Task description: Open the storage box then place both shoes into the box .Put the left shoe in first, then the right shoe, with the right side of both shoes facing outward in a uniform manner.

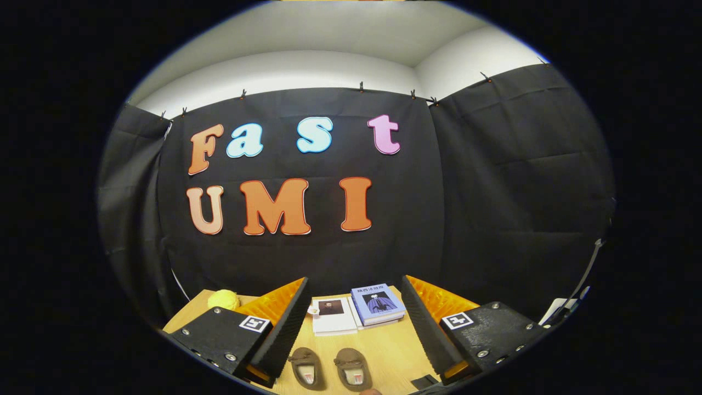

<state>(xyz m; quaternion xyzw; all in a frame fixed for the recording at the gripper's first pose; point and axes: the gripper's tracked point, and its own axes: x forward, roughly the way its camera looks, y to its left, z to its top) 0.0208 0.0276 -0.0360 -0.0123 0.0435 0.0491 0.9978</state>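
The two brown shoes point(330, 368) sit side by side on the wooden table point(384, 345), low between the fingers and close in, toes pointing away. The gripper point(354, 323) has its fingers spread wide, holding nothing. No storage box to point at from here, and that's step one, so I'd tip the gripper down and look around for it before touching either shoe. The shoes' near ends are cut off, so left versus right is hard to call. Beyond the fingers lie two books point(359, 314); a yellow ball point(223, 299) sits past the left finger.
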